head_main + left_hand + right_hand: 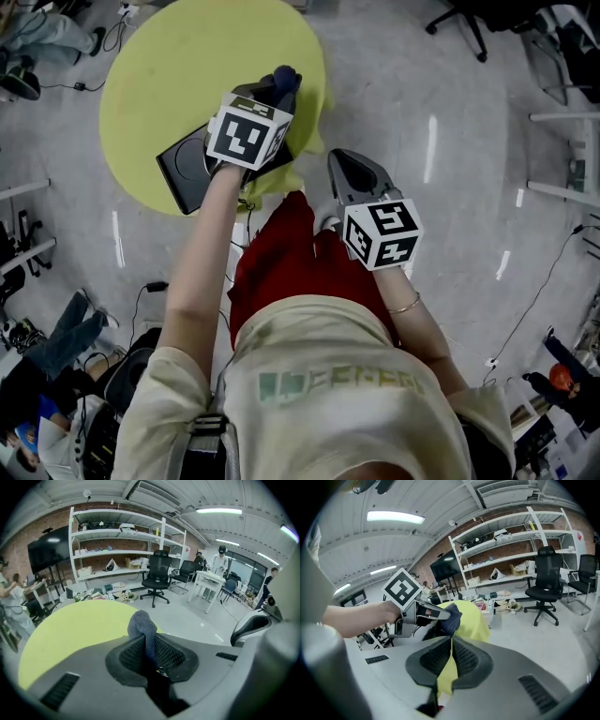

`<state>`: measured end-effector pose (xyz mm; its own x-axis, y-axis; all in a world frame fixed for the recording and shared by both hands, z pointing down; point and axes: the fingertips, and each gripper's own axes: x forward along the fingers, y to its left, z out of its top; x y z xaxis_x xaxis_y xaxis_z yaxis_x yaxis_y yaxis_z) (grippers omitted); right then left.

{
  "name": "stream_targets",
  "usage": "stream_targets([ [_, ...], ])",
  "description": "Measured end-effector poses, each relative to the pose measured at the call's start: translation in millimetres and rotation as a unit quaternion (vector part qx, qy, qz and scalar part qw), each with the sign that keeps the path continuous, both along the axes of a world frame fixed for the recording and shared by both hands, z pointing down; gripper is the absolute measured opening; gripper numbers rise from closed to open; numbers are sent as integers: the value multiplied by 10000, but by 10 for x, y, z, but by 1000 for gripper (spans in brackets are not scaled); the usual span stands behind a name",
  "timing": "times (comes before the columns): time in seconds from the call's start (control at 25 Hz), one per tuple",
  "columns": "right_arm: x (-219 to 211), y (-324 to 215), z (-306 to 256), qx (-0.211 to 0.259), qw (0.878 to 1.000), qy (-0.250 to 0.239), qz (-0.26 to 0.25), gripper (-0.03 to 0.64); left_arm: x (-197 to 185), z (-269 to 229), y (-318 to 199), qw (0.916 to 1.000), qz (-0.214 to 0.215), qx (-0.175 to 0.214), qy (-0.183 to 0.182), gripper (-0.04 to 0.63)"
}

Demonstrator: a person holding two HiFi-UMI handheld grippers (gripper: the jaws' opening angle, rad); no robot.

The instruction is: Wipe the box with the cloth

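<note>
Pre-wipe, we judge: left gripper [149, 648] clamps the dark cloth [141, 623] over the black box [183, 167] on the yellow table cover [159, 84], right gripper [451, 651] seemingly nips that cover's edge; next, cloth down onto box
</note>
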<state>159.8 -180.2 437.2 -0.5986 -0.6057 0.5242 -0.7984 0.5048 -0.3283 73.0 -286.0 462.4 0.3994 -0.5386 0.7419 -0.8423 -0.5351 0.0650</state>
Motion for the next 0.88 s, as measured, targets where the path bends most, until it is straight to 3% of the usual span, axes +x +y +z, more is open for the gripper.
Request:
stream_targets([
  [0.88, 617, 844, 18, 29, 9993, 112, -360, 38, 671, 53, 1058, 9990, -377, -40, 240, 63],
])
